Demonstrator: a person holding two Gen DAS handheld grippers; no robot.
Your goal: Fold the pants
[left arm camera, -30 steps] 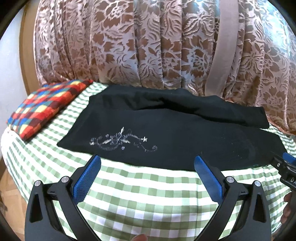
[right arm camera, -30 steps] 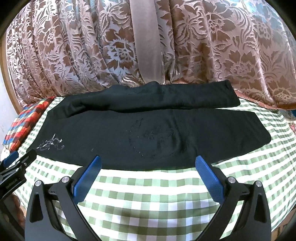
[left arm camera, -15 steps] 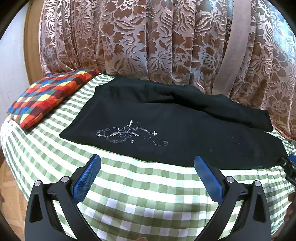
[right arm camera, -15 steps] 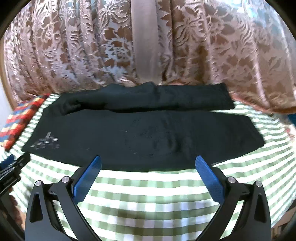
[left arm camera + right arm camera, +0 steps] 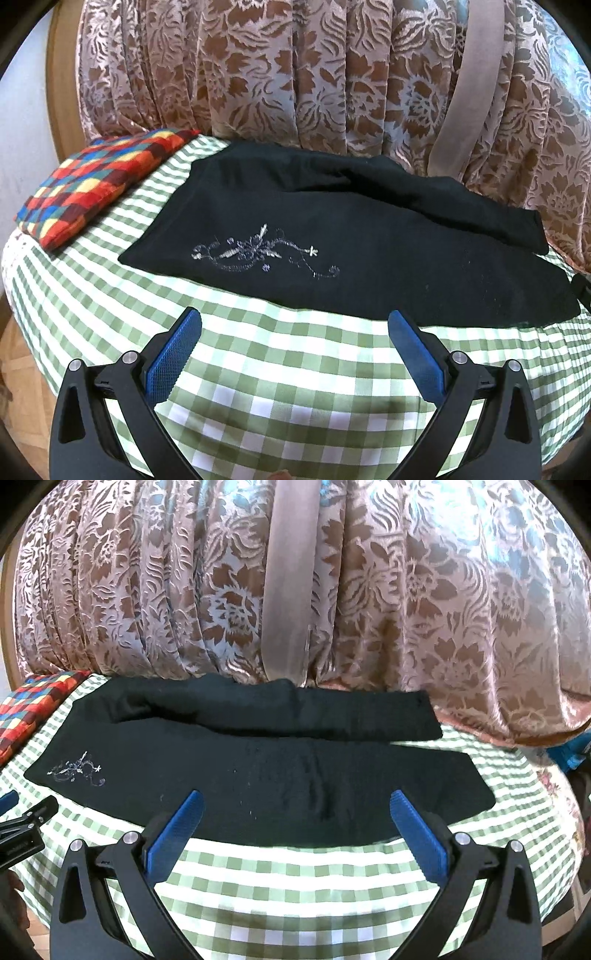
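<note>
Black pants (image 5: 388, 258) lie flat on a green-checked tablecloth (image 5: 295, 369), legs side by side, with silver floral embroidery (image 5: 258, 254) near the left end. They also show in the right wrist view (image 5: 258, 775). My left gripper (image 5: 294, 345) is open and empty, hovering over the cloth just short of the pants' near edge by the embroidery. My right gripper (image 5: 295, 825) is open and empty at the near edge of the pants' middle. The left gripper's tip shows at the left edge of the right wrist view (image 5: 26, 823).
A multicoloured checked cushion (image 5: 99, 184) lies at the table's far left. A brown floral curtain (image 5: 295, 74) hangs right behind the table. The table's front edge drops off below the grippers; wooden floor (image 5: 14, 350) shows at the left.
Both grippers have come closer to the pants. The left view has shifted so the embroidery sits nearer centre. Both stay open and empty.
</note>
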